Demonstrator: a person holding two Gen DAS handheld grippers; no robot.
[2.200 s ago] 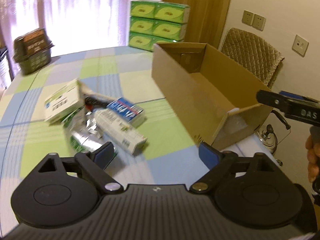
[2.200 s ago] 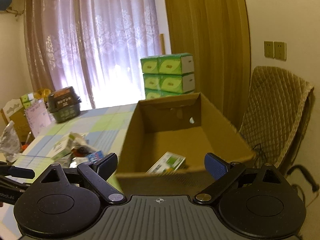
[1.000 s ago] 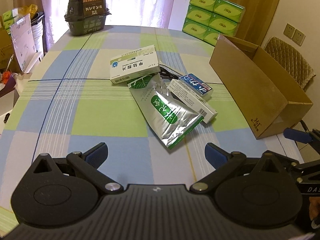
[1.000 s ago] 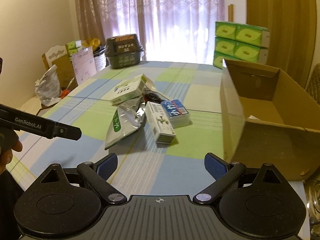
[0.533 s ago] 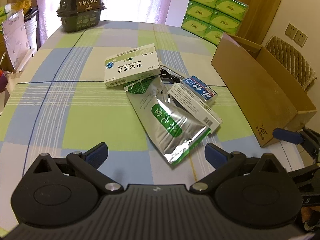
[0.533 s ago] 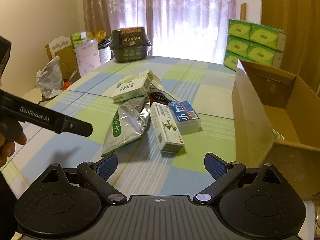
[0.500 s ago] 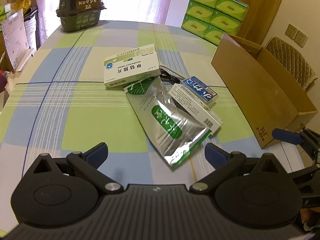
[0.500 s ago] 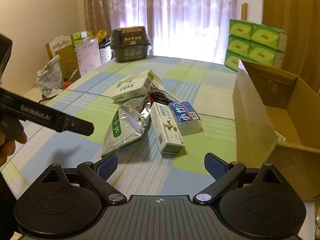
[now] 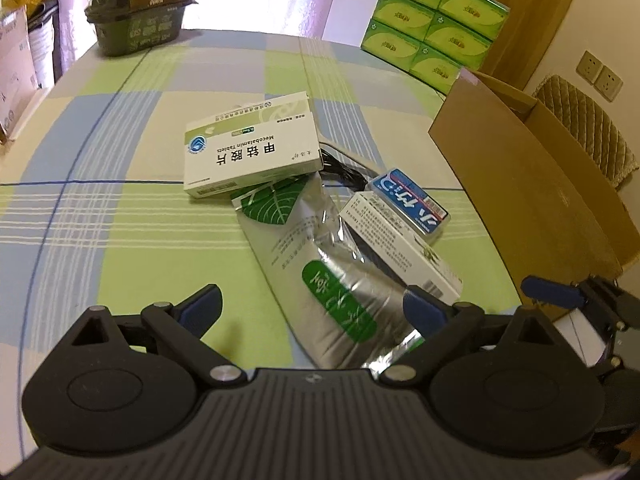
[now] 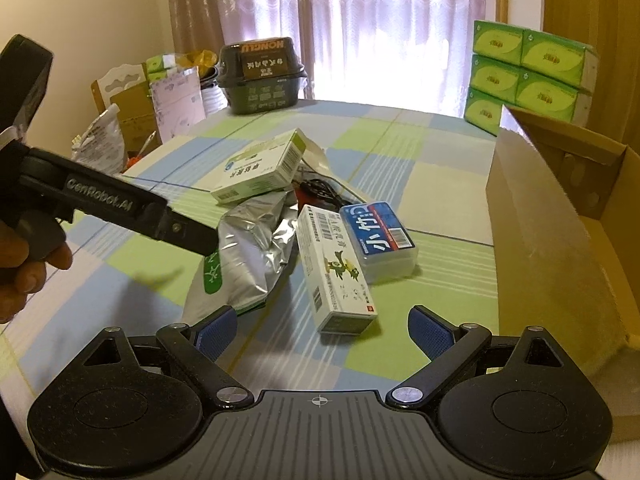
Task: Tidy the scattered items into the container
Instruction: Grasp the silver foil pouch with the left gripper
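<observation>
Crinkled, glossy silver foil pouch [image 9: 320, 264]; smooth printed-card medicine box [image 9: 252, 152]; clear glossy plastic case [image 10: 378, 240]; matt brown corrugated cardboard box [image 9: 532, 196]; checked woven cloth covers the tabletop [image 9: 120, 208].

Both grippers swung from cardboard box [image 10: 560, 240] toward item pile; left gripper [image 9: 312, 312] nearer foil pouch [image 9: 320, 272].

Bare tablecloth [image 9: 120, 256] lies left of the silver pouch [image 9: 320, 264]; the cardboard box [image 9: 532, 196] wall blocks its right.
</observation>
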